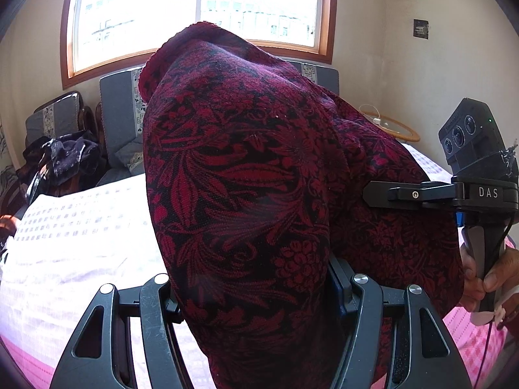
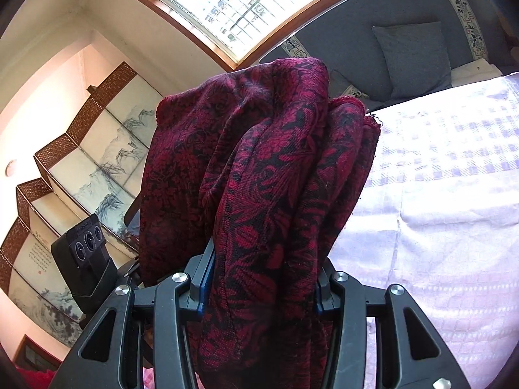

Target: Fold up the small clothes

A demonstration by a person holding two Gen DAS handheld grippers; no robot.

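A dark red and black floral knit garment (image 1: pixel 246 178) hangs bunched between both grippers, lifted above the bed. My left gripper (image 1: pixel 256 291) is shut on one part of it; the cloth drapes over and hides the fingertips. My right gripper (image 2: pixel 262 278) is shut on another bunched part of the garment (image 2: pixel 269 168), which stands up in thick folds. In the left wrist view the right gripper (image 1: pixel 382 194) shows at the right, held by a hand, its fingers pressed into the cloth.
A bed with a white and lilac checked cover (image 1: pixel 74 233) lies below, with a pink sheet edge (image 1: pixel 470 340). Grey cushioned seats (image 1: pixel 120 113) and a dark clothes pile (image 1: pixel 61 159) stand under the window. A folding painted screen (image 2: pixel 81 168) stands at the left.
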